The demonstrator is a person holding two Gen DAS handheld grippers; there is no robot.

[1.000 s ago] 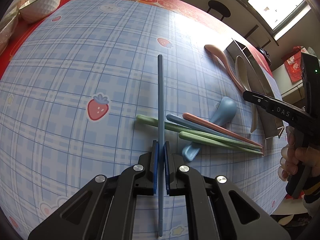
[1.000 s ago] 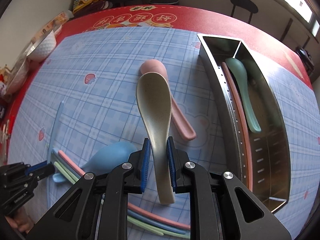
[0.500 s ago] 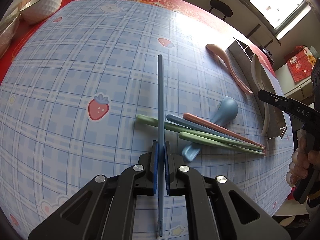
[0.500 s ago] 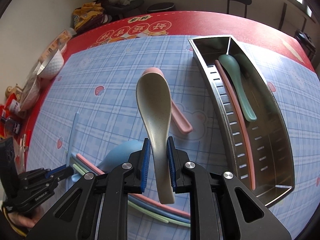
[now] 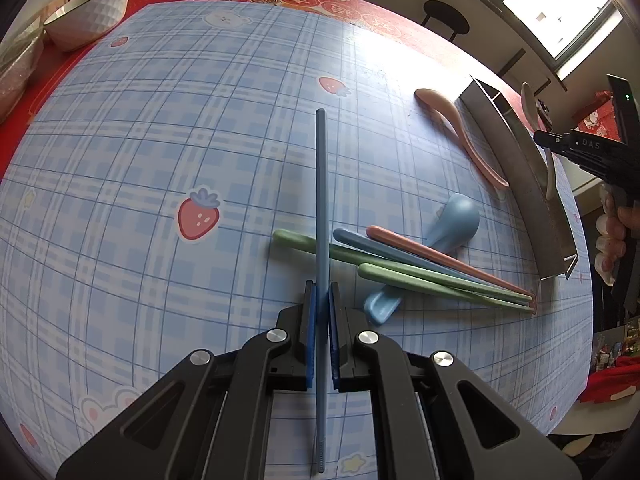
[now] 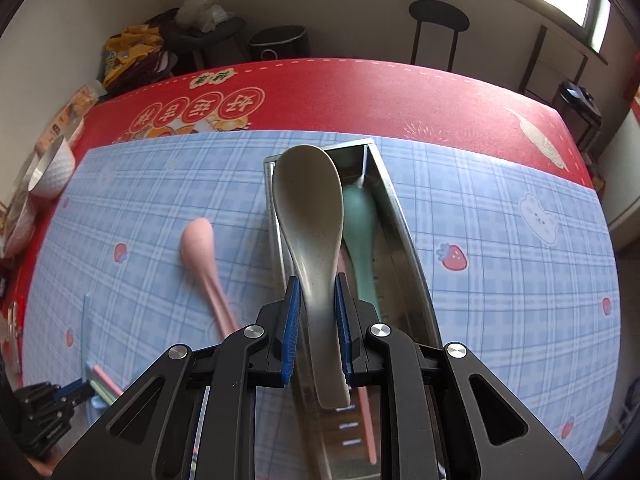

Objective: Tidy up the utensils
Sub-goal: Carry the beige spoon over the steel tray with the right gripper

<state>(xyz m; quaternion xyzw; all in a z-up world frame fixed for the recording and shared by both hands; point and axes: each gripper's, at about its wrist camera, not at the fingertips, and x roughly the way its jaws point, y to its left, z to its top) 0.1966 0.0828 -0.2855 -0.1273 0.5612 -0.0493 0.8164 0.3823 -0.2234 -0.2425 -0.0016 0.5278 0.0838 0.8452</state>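
My left gripper (image 5: 321, 300) is shut on a blue chopstick (image 5: 321, 184) that points away over the checked mat. Just right of it lie green, blue and pink chopsticks (image 5: 420, 268) across a blue spoon (image 5: 452, 228). A pink spoon (image 5: 460, 136) rests beside the steel utensil tray (image 5: 532, 184). My right gripper (image 6: 317, 300) is shut on a beige spoon (image 6: 310, 208), held above the steel tray (image 6: 404, 240), which holds a green spoon (image 6: 360, 224) and a pink chopstick (image 6: 366, 412). The pink spoon (image 6: 202, 256) lies left of the tray.
A white bowl (image 5: 90, 16) and clutter sit at the far left corner on the red tablecloth (image 6: 360, 92). Stools (image 6: 438, 24) and bags stand beyond the table's far edge. A hand (image 5: 612, 236) holds the right gripper at the right rim.
The right gripper has carried the beige spoon to the right, from over the pink spoon to above the steel tray. The left gripper and its blue chopstick stayed put.
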